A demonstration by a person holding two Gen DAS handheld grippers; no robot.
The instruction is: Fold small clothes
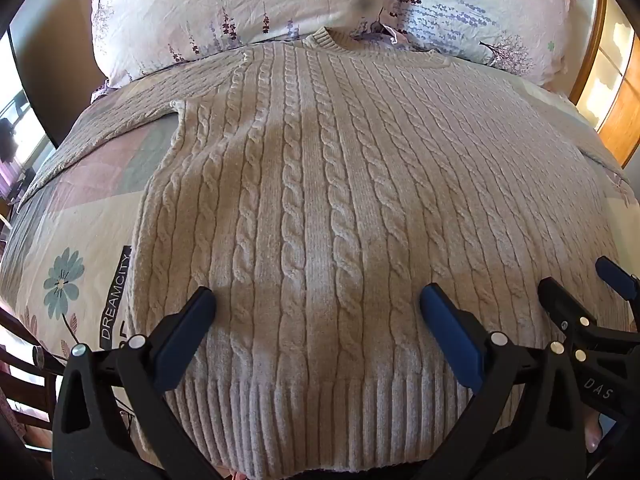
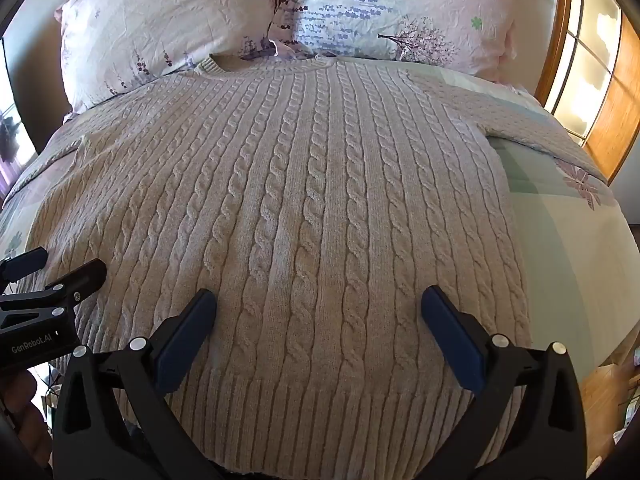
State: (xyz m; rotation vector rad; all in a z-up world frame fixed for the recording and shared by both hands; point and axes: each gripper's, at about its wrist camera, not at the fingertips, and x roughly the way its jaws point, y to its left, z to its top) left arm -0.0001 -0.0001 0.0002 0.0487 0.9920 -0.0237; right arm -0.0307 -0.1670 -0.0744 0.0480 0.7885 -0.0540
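Note:
A beige cable-knit sweater (image 1: pixel 320 184) lies flat on the bed, collar toward the pillows, ribbed hem nearest me; it also shows in the right wrist view (image 2: pixel 304 208). Its left sleeve (image 1: pixel 120 120) stretches out left, its right sleeve (image 2: pixel 532 128) stretches out right. My left gripper (image 1: pixel 318 304) is open and empty, hovering over the hem area. My right gripper (image 2: pixel 319 304) is open and empty over the hem too. The right gripper shows at the right edge of the left wrist view (image 1: pixel 580 284). The left gripper shows at the left edge of the right wrist view (image 2: pixel 60 268).
The bed has a pastel floral cover (image 1: pixel 72 248) (image 2: pixel 560 240). Two floral pillows (image 1: pixel 224 8) (image 2: pixel 400 8) lean at the head. A wooden frame with glass panes (image 2: pixel 592 80) stands at the right. A window (image 1: pixel 16 120) is at the left.

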